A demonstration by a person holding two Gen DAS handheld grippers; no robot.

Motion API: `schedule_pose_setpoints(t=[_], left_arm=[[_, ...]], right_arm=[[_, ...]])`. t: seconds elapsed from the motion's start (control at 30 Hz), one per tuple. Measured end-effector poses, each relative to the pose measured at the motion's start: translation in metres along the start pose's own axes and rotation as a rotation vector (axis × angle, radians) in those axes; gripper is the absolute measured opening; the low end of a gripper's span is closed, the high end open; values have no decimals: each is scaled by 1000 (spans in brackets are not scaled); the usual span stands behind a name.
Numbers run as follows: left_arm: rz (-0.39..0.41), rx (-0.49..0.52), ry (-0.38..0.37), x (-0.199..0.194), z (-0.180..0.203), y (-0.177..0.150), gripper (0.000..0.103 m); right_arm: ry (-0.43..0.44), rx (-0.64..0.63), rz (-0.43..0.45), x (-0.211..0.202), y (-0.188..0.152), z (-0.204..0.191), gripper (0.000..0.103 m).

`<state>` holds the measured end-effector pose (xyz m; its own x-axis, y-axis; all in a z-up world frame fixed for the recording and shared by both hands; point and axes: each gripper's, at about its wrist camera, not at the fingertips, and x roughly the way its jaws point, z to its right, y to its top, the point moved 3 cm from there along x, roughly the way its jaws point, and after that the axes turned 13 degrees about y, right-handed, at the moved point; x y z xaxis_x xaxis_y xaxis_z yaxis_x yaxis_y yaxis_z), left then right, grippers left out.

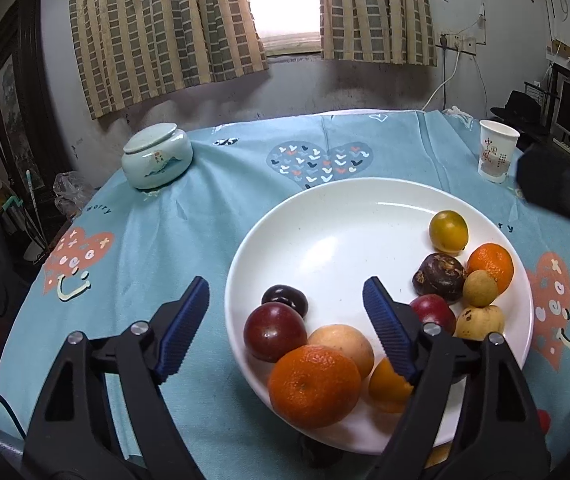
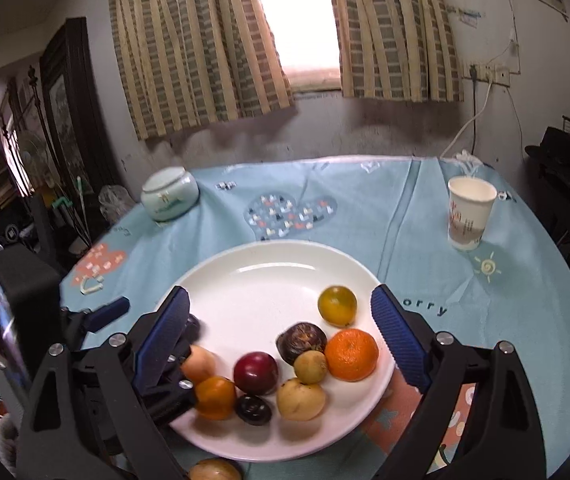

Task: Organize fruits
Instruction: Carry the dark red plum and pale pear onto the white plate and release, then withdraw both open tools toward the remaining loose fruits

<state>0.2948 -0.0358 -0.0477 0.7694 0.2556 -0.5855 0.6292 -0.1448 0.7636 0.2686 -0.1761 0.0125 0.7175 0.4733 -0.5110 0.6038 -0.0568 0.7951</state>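
Note:
A white plate (image 1: 325,220) (image 2: 269,276) on the blue tablecloth holds several fruits: a large mandarin (image 1: 313,386), a dark red plum (image 1: 275,331) (image 2: 256,373), another mandarin (image 1: 491,266) (image 2: 351,354), a yellow-green fruit (image 1: 448,231) (image 2: 337,305), a dark brown fruit (image 1: 439,278) (image 2: 301,342) and small yellow ones. My left gripper (image 1: 285,312) is open and empty, its jaws spread over the plate's near left rim. My right gripper (image 2: 279,320) is open and empty above the plate's near side. One brown fruit (image 2: 214,470) lies off the plate at the near edge.
A pale green lidded ceramic jar (image 1: 156,158) (image 2: 170,196) stands at the table's far left. A paper cup (image 1: 497,150) (image 2: 469,213) stands at the far right. Curtains and a window are behind the table. Furniture crowds both sides.

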Motion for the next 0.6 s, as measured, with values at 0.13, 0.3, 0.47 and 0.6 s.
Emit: schedule_pose_setpoints(t=[0.13, 0.3, 0.47, 0.6], left_arm=[[21, -11, 0, -11, -5, 2, 85], [52, -29, -4, -31, -14, 3, 90], [89, -55, -15, -54, -23, 1, 95], [113, -53, -27, -69, -22, -5, 95]], right_arm=[[35, -29, 57, -23, 10, -20, 97], [62, -73, 97, -43, 13, -46, 100], [78, -105, 97, -57, 0, -65, 101], [70, -99, 155, -81, -31, -66, 102]])
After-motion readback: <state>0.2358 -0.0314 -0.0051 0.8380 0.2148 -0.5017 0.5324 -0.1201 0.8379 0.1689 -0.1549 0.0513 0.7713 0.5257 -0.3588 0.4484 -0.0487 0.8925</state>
